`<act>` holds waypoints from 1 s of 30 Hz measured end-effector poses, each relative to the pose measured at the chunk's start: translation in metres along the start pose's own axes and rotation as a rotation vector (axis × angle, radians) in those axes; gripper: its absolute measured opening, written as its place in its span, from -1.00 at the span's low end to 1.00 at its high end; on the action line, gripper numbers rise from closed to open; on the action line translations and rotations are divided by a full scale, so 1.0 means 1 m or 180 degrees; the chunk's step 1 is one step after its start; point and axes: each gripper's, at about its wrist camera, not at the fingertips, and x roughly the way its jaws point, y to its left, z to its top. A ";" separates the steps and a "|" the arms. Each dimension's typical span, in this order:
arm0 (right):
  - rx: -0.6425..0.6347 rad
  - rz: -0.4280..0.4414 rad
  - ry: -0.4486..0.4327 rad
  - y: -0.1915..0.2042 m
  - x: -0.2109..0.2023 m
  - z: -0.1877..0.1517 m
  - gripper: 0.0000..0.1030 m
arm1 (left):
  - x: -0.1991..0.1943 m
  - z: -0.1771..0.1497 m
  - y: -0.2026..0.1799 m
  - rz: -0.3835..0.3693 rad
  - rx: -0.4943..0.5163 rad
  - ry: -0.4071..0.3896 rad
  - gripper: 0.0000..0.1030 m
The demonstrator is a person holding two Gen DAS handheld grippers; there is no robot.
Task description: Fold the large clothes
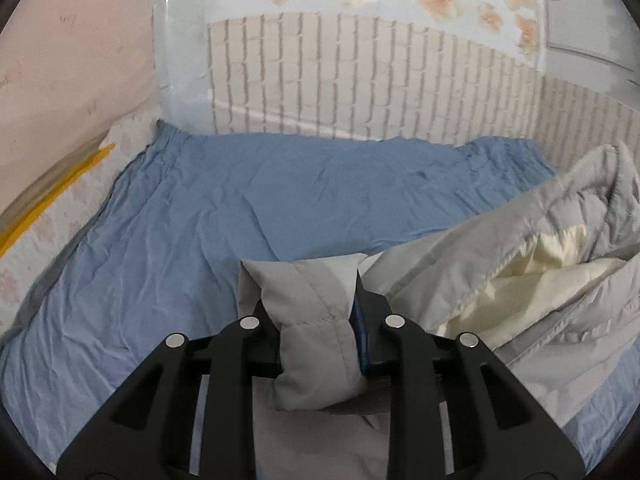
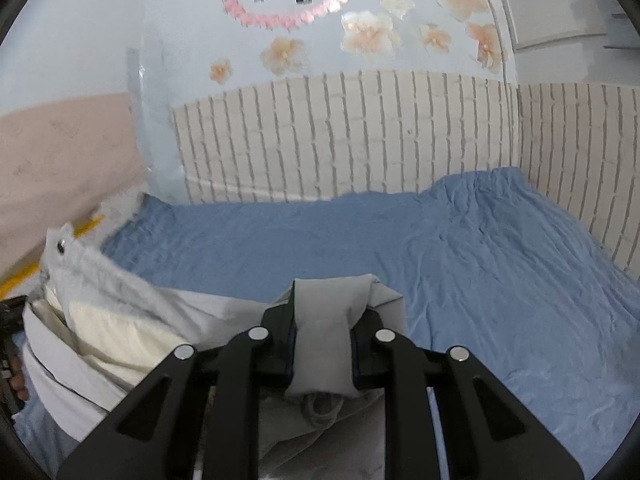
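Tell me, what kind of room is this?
Probably a bedroom: a wide bed under a wrinkled blue sheet, flower stickers above a brick-pattern wall panel, and a grey padded coat being folded.

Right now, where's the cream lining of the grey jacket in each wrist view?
Left wrist: cream lining at right of frame, right of the left tongs.
Right wrist: cream lining at lower left, left of the right tongs.
Shared landmark: white brick-pattern panel behind the blue sheet.

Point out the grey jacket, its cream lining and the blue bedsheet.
grey jacket [image 1: 316,292]: left wrist view, padded fold pinched between the fingers.
cream lining [image 1: 532,276]: left wrist view, exposed inner fabric.
blue bedsheet [image 2: 480,248]: right wrist view, bare wrinkled stretch.
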 end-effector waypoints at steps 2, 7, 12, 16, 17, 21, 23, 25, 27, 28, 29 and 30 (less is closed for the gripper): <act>-0.0107 -0.0170 0.0140 0.001 0.035 -0.014 -0.63 | 0.035 -0.006 0.002 0.0086 0.0004 0.0099 -0.51; -0.0237 -0.0354 0.0584 -0.008 0.102 -0.061 -0.63 | 0.104 -0.029 0.005 0.0013 -0.0017 0.0397 -0.46; -0.0077 -0.0304 0.0868 -0.023 0.137 -0.084 -0.63 | 0.118 -0.038 -0.005 0.0091 0.0068 0.0388 -0.45; 0.0004 -0.0254 0.0975 -0.028 0.148 -0.082 -0.62 | 0.124 -0.039 -0.008 0.0139 0.0110 0.0411 -0.45; 0.0005 -0.0246 0.0990 -0.028 0.147 -0.081 -0.62 | 0.124 -0.040 -0.008 0.0137 0.0108 0.0423 -0.45; -0.0065 -0.0197 0.0961 -0.025 0.137 -0.078 -0.53 | 0.125 -0.032 -0.018 0.0143 0.0142 0.0462 -0.44; -0.0075 -0.0129 0.0945 -0.025 0.127 -0.072 -0.42 | 0.121 -0.027 -0.020 0.0107 0.0143 0.0468 -0.39; -0.0003 -0.0008 0.0946 -0.030 0.116 -0.066 -0.29 | 0.112 -0.022 -0.018 0.0013 0.0101 0.0458 -0.27; 0.0149 0.0138 0.0939 -0.037 0.105 -0.062 -0.17 | 0.103 -0.020 -0.017 -0.0045 0.0080 0.0447 -0.23; 0.0229 0.0181 0.0945 -0.041 0.103 -0.061 -0.15 | 0.098 -0.019 -0.016 -0.0067 0.0079 0.0440 -0.21; 0.0321 0.0226 0.0959 -0.046 0.101 -0.060 -0.14 | 0.094 -0.018 -0.017 -0.0081 0.0094 0.0426 -0.20; 0.0379 0.0248 0.0971 -0.050 0.099 -0.061 -0.13 | 0.090 -0.017 -0.018 -0.0076 0.0115 0.0409 -0.19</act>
